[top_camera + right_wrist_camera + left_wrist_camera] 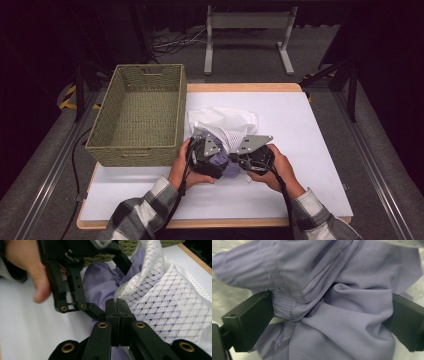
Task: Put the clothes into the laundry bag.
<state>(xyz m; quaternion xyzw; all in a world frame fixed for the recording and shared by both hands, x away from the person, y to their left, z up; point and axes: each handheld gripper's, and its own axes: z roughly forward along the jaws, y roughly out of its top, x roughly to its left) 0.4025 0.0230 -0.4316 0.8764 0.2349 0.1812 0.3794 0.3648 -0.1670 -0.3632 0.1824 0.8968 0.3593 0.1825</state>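
A: Item one, left side?

B: I am holding my left gripper [214,156] with its jaws standing wide; the crumpled lilac woven-fabric garment [342,310] is bunching between them and brushing both pads. I cannot tell whether they are pressing it.

A: Item two, right side?

B: I am keeping my right gripper [117,308] with its jaws drawn fully together, pinching the edge of the white perforated mesh laundry bag [165,292].

A: Location of the garment?

B: It is lying at the near middle of the white rectangular tabletop with a wooden edge [305,130], between my two grippers, part of it showing through the mesh of the bag.

A: Location of the bag?

B: It is spreading away from my hands across the board, toward the far side, with its near edge at my right gripper.

A: Other stock?

B: An olive-green rectangular woven basket [107,145] is standing at the left of the board, just beside the bag.
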